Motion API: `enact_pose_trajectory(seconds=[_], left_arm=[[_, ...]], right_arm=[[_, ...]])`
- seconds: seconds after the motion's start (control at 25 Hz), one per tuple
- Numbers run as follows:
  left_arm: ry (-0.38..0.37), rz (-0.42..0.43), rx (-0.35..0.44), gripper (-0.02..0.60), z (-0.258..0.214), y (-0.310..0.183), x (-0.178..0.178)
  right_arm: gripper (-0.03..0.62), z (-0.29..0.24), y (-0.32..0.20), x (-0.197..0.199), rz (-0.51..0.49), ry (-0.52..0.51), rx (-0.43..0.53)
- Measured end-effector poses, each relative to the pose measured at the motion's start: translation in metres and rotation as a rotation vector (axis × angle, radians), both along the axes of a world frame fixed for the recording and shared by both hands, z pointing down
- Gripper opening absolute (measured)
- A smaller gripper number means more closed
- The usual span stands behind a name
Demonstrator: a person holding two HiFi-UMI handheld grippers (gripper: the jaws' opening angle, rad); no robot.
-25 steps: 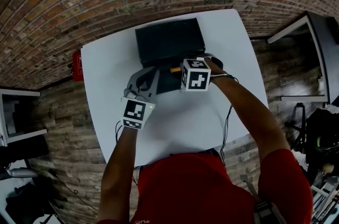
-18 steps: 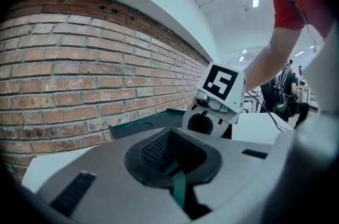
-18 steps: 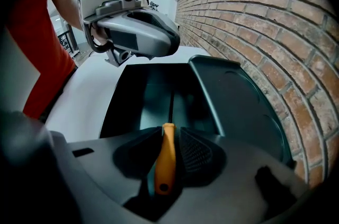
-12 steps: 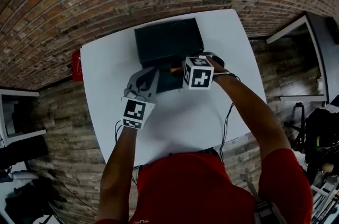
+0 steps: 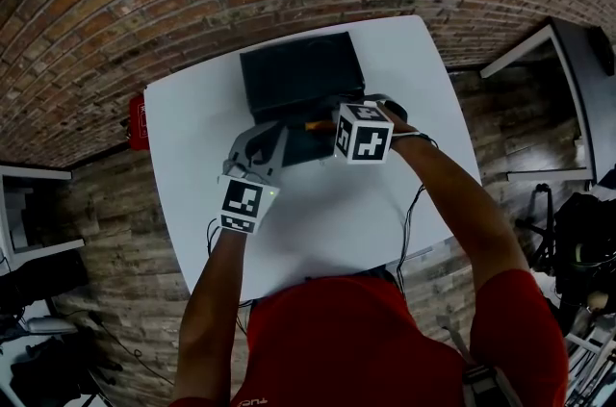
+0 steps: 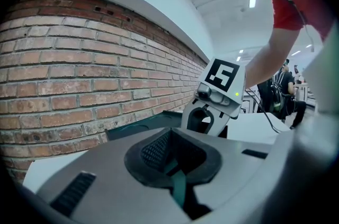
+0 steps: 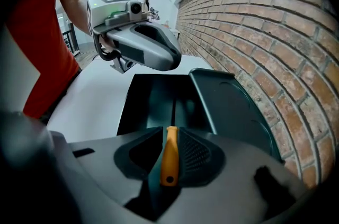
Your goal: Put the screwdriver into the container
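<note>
Right gripper (image 7: 170,138) clamped on the screwdriver (image 7: 169,162), orange handle pinched between its pads and pointing to 12 o'clock over the open container (image 7: 151,104); left gripper (image 6: 169,157) jaws closed on nothing, near the container's 7 o'clock corner in head view.

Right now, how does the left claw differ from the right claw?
The right claw is shut on the orange screwdriver; the left claw is shut with no screwdriver. The right claw points into the open container; the left claw sits by its corner. Both are near the container.
</note>
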State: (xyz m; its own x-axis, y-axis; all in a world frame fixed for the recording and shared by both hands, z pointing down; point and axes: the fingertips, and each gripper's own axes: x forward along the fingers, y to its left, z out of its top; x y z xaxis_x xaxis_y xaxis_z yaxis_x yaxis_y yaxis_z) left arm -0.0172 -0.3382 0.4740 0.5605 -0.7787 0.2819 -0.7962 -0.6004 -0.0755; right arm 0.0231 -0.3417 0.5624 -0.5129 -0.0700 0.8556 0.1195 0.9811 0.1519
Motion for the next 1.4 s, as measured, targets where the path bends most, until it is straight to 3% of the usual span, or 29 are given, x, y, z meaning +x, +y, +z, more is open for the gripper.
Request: enact_pose_trajectory(seconds=[0.64, 0.96, 1.4], left_arm=[[0.021, 0.017, 0.05, 0.014, -0.025, 0.014, 0.008], [0.055, 0.005, 0.087, 0.014, -0.05, 0.025, 0.007], [0.096, 0.003, 0.143, 0.014, -0.092, 0.045, 0.002]], right_arm=[[0.08, -0.053, 0.019, -0.005, 0.053, -0.175, 0.096], [0.064, -0.098, 0.03, -0.011, 0.113, -0.331, 0.154], [0.054, -0.164, 0.054, -0.012, 0.195, -0.552, 0.164]])
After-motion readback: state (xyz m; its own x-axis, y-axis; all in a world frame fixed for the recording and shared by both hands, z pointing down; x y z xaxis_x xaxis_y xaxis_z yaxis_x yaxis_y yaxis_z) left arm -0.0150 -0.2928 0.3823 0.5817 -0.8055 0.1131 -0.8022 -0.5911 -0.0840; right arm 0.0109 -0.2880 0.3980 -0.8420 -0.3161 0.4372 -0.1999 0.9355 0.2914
